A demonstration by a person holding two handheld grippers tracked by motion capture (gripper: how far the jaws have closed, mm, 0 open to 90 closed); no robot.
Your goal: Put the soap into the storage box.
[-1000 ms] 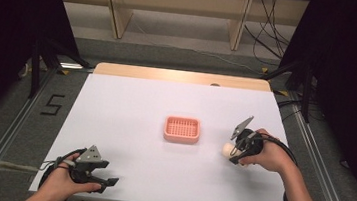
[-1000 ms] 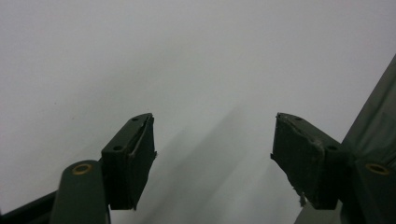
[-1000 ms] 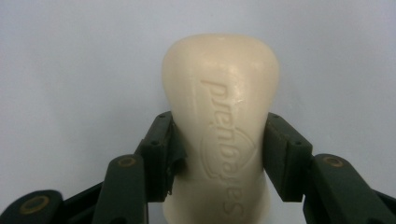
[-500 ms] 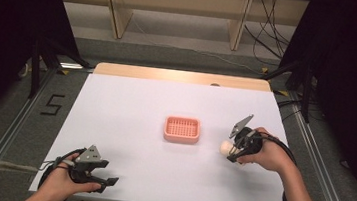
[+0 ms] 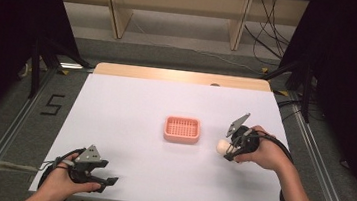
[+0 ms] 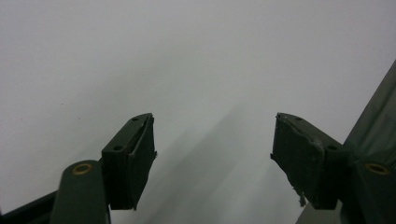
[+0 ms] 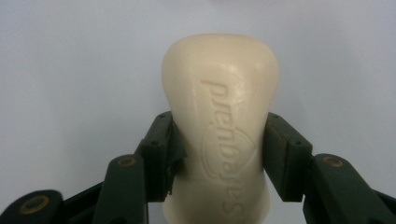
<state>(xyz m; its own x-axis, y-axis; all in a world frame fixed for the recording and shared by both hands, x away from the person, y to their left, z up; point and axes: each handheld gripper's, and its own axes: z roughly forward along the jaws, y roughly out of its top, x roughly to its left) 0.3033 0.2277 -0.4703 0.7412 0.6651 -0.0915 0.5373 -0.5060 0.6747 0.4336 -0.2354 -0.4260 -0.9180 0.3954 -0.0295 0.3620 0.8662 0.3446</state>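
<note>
A cream bar of soap point(image 7: 222, 121) with embossed lettering sits between the pads of my right gripper point(image 7: 218, 149), which is shut on its narrow waist. In the high view that gripper point(image 5: 225, 148) holds the soap point(image 5: 222, 146) just above the white table, to the right of a pink slotted soap dish point(image 5: 182, 129) at the table's middle. My left gripper point(image 5: 108, 179) rests near the front left edge, held in a hand. Its jaws stand open in the left gripper view point(image 6: 212, 154) with only bare table between them.
The white table top point(image 5: 130, 105) has a wooden strip point(image 5: 181, 76) along its far edge. Metal rails run on the floor at both sides. Shelf legs and cables lie beyond the far edge. A cable trails from the right gripper along the forearm.
My right gripper with the soap has shifted slightly toward the pink dish. The left gripper has stayed where it was.
</note>
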